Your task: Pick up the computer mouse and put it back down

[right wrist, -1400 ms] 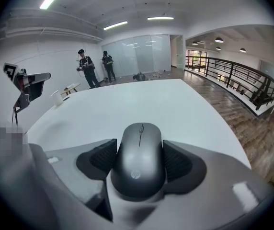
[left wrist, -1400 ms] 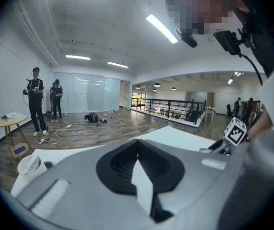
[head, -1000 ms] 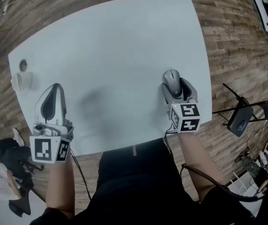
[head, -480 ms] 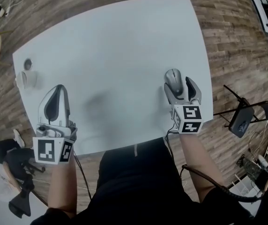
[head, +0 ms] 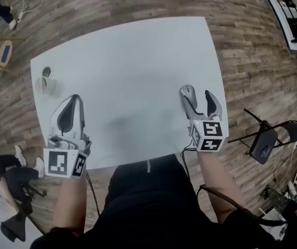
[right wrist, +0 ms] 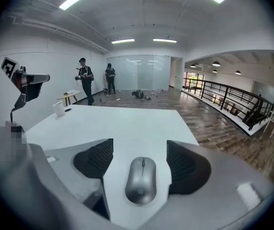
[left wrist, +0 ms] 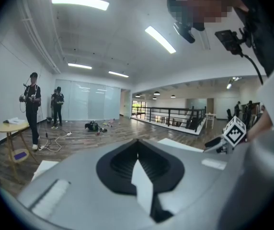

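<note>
My right gripper has just been opening and now hangs released. The mouse lies on the worktop between its jaws, apparently set back down. Left gripper is clenched and empty, well left of the mouse.

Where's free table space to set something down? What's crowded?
Free: the wide middle of the table, between the cup at the left edge and the mouse near the right edge; also the far side. Crowded: around the mouse, lying between the right gripper's just-opened jaws, and the near-left corner under the left gripper.
</note>
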Demonstrator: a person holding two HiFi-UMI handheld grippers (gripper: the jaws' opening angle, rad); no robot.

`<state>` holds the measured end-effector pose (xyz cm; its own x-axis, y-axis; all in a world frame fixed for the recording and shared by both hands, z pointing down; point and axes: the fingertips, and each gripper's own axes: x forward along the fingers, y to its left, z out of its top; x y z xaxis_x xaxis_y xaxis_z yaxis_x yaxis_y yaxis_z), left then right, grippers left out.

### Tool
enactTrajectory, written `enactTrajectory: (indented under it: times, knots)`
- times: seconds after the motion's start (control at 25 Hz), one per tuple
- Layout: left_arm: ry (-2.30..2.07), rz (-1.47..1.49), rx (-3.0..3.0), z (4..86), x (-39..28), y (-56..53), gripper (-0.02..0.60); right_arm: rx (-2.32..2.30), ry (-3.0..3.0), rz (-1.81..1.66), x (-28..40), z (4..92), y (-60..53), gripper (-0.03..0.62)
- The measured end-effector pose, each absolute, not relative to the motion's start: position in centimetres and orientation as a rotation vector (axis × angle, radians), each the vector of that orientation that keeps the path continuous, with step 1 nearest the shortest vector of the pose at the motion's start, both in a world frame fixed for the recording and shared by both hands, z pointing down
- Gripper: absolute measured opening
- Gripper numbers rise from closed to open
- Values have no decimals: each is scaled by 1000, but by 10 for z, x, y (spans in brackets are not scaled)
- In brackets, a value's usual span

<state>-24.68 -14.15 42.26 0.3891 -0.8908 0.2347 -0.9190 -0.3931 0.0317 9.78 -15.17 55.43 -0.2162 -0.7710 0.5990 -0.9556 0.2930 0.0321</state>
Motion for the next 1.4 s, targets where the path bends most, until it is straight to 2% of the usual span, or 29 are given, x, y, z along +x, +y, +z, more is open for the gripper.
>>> enactTrajectory:
  times: [0.08,0.16,0.36,0.64,0.88,1.04,1.4]
  knots:
    - [-1669,276,2509,411,-251,-139,-18,1540,-2080,444,92,540,-156,334]
    - [-1711,281,2527,400,-257,-138,-18,1536,-2110,412,87,527,-160,276]
    - [-1798,233,2549,371,-270,-136,-18,1541,-2179,300,80,489,-173,183]
    - [-1885,198,2553,351,-294,-132,-18,1588,-2255,165,73,446,-182,94]
    - [-1898,130,2469,350,-306,-123,-18,1565,-2352,105,53,423,-178,71]
    - [-1892,81,2480,338,-310,-121,-18,1575,-2434,16,36,396,-176,3]
    - [-1916,60,2434,352,-315,-127,-18,1619,-2457,-47,41,383,-181,3]
